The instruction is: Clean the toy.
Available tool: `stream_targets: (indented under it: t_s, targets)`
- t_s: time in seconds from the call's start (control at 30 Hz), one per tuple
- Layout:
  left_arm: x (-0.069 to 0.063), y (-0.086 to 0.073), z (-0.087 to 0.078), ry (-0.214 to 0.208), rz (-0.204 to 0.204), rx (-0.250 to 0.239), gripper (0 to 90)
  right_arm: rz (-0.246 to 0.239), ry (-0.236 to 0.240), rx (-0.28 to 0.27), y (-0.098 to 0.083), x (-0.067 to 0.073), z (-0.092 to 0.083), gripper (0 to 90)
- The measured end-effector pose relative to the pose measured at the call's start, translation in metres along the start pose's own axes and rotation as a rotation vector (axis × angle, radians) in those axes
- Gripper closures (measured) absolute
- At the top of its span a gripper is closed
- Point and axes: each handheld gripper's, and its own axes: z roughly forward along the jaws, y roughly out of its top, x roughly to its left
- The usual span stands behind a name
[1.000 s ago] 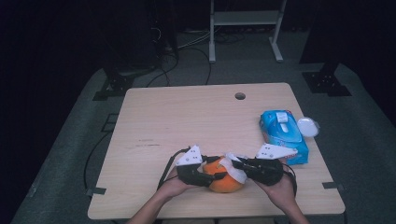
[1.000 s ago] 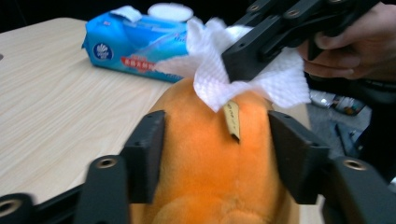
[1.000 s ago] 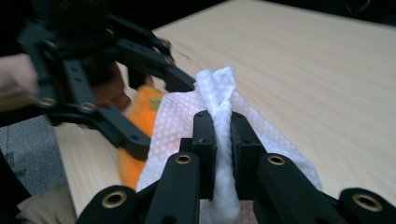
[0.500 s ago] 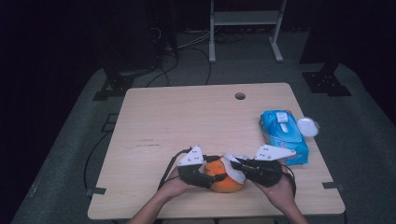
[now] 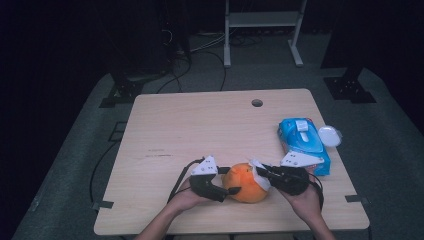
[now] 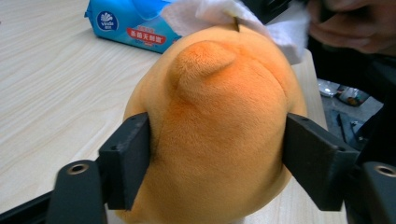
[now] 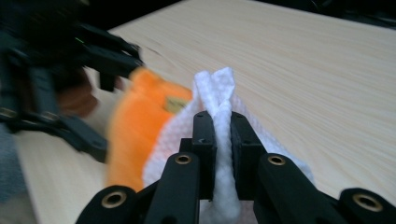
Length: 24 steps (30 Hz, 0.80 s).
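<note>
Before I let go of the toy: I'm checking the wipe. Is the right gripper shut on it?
Shut. In the right gripper view the right gripper has its jaws pinched on a bunched fold of the wipe, which lies against the toy.

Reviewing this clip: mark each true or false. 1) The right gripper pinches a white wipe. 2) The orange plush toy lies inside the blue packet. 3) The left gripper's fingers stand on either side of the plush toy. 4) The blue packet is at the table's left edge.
1) True: the right gripper is shut on the white wipe.
2) False: the orange plush toy rests on the table, apart from the blue packet.
3) True: the left gripper flanks it, its fingers having just been opening.
4) False: it lies near the right edge.
</note>
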Motion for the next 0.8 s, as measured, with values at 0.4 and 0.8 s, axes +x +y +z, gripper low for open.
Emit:
stream_targets:
  t_s: [0.4,0.8]
  targets:
    - [-0.002,0.003,-0.005,-0.070,0.017,-0.021,30.5,-0.003,0.026,0.012,-0.001,-0.002,0.002,81.8]
    - [-0.002,0.000,0.011,-0.035,-0.001,-0.020,18.1,-0.002,0.072,0.037,-0.002,-0.005,0.000,81.5]
